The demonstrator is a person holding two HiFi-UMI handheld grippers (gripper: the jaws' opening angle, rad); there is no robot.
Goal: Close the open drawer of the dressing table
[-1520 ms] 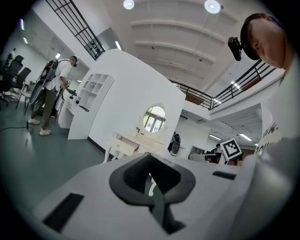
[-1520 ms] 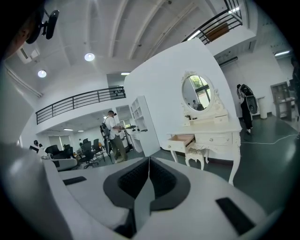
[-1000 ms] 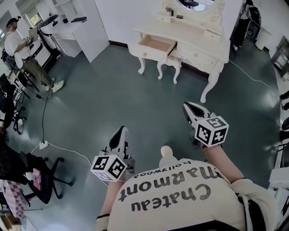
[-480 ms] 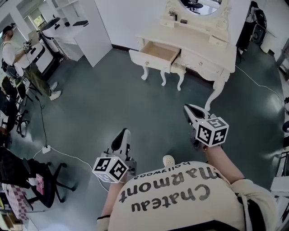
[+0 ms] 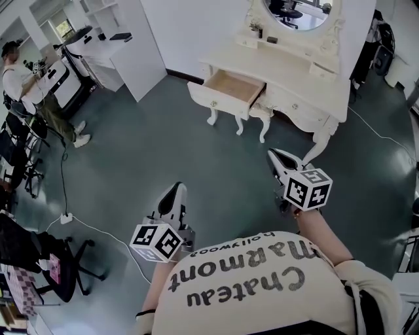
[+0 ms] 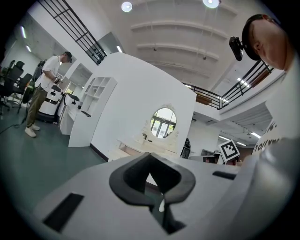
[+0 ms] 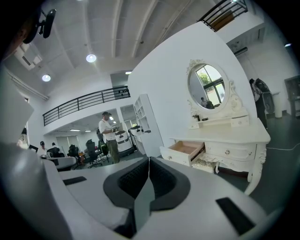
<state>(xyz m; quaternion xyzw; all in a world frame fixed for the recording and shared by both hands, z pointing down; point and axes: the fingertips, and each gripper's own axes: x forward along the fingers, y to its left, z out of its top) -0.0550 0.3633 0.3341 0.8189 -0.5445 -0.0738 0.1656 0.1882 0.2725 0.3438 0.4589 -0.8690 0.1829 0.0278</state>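
The cream dressing table (image 5: pixel 308 78) with an oval mirror (image 5: pixel 298 13) stands ahead at the upper right of the head view. Its left drawer (image 5: pixel 230 92) is pulled out, showing a bare wooden inside. My left gripper (image 5: pixel 177 188) is shut and empty, held over the green floor well short of the table. My right gripper (image 5: pixel 275 156), also shut and empty, is nearer, a short way in front of the table's right leg. The right gripper view shows the open drawer (image 7: pixel 183 151) beyond the closed jaws (image 7: pixel 149 161). In the left gripper view the table (image 6: pixel 133 147) lies far beyond the jaws (image 6: pixel 151 157).
A person (image 5: pixel 29 78) stands at a workstation at the far left. A white partition and desk (image 5: pixel 134 46) stand left of the table. Office chairs (image 5: pixel 59 262) sit at the lower left. A power strip (image 5: pixel 64 218) and a cable (image 5: pixel 386 137) lie on the floor.
Both grippers have been carried forward toward the dressing table, which now sits lower and larger in the head view. Both stay shut.
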